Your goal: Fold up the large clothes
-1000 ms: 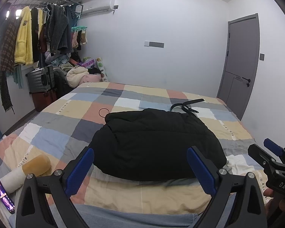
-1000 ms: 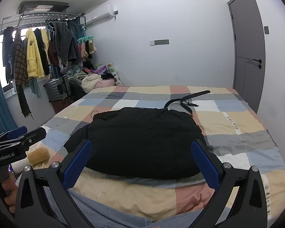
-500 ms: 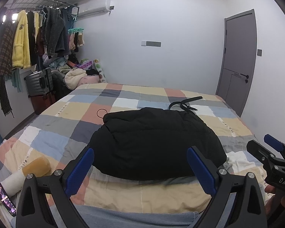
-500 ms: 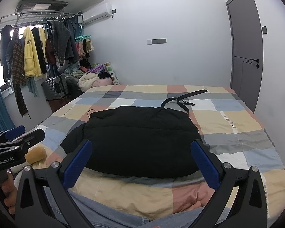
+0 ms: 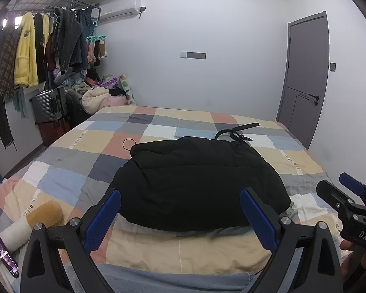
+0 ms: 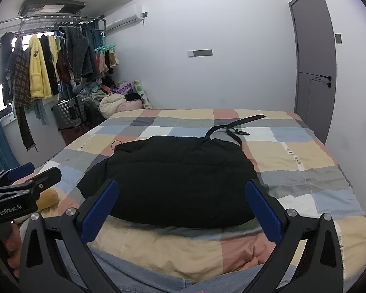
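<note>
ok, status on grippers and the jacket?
Left hand-held gripper open, empty. Right hand-held gripper open, empty. Black jacket bundled on bed, untouched. Black strap behind it.

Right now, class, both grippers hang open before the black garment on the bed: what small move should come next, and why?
Probably lower both grippers to the black garment's near hem. The left gripper and right gripper are open and hold nothing, and the garment lies bunched on the checked bedspread, not yet flat.

On the bed (image 5: 90, 151) there are one black padded jacket (image 5: 197, 183), one black strap (image 5: 236, 131), one hair tie (image 5: 128, 144) and one phone (image 5: 5, 256). Two claws: left (image 5: 180, 216), right (image 6: 183, 208).
</note>
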Available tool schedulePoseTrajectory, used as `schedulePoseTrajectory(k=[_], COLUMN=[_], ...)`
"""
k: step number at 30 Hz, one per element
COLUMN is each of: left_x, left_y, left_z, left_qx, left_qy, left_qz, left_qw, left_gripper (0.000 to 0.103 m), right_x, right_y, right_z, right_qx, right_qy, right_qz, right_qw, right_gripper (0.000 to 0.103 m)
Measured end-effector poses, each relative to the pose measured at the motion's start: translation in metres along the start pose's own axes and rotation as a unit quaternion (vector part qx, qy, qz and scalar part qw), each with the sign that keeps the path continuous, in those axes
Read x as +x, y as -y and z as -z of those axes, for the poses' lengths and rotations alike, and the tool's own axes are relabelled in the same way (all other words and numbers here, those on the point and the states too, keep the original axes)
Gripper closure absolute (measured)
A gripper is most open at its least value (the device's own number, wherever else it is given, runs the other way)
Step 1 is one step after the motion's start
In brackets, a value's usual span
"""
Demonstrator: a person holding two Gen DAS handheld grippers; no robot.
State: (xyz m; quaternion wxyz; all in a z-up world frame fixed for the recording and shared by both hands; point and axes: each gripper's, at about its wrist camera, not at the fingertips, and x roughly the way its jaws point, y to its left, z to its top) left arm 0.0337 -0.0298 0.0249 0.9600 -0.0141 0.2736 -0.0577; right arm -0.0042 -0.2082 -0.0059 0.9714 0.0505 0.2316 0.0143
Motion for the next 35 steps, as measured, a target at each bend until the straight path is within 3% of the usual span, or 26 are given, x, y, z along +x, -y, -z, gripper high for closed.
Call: schedulePoseTrajectory(k=[35], left_x=[0.0045], left_y=[-0.0022], left_z=[0.0], left_qx=[-0.006], left_qy=[-0.006], left_qz=[-0.002], left_qw=[1.0], left_gripper=[0.004], right_x=[0.0069], right_y=[0.005], right_z=[0.0087], right_qx=[-0.001], right_qy=[-0.006], right_qz=[0.007], right_qw=[1.0], right_gripper=[0.0])
